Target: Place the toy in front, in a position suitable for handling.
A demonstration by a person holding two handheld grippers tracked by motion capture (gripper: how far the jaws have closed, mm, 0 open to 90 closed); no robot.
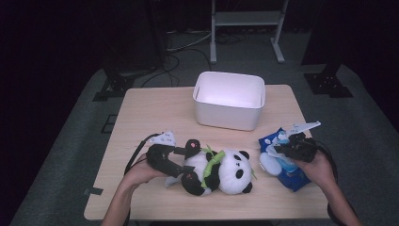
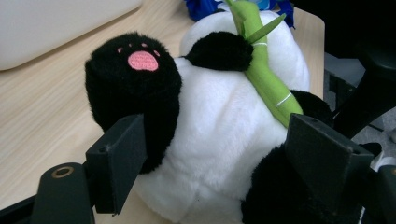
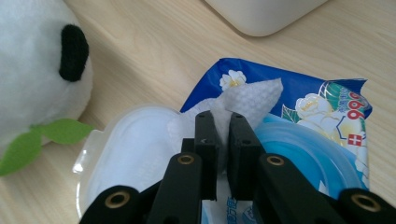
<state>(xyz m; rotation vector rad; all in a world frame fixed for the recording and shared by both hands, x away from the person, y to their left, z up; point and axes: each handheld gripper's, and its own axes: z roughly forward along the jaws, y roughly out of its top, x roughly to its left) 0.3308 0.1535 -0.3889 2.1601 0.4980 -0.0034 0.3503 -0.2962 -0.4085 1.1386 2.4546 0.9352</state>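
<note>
high view: black-and-white plush panda (image 1: pixel 221 172) lies on the light wooden table (image 1: pixel 150 117), left gripper (image 1: pixel 181 162) at its legs; right gripper (image 1: pixel 282 150) over the blue wet-wipe pack (image 1: pixel 294 179), near the white plastic bin (image 1: pixel 229 100)
left gripper view: jaws wide, straddling the panda's lower body, not squeezing
right gripper view: jaws pinched on white wipe sheet (image 3: pixel 252 100) sticking out of pack, lid flipped open

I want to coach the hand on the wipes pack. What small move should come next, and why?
Probably lift the right gripper gently to draw the wipe out. Its jaws are pinched shut on the white sheet poking from the blue pack, and the lid is flipped open, so nothing blocks the pull.
</note>
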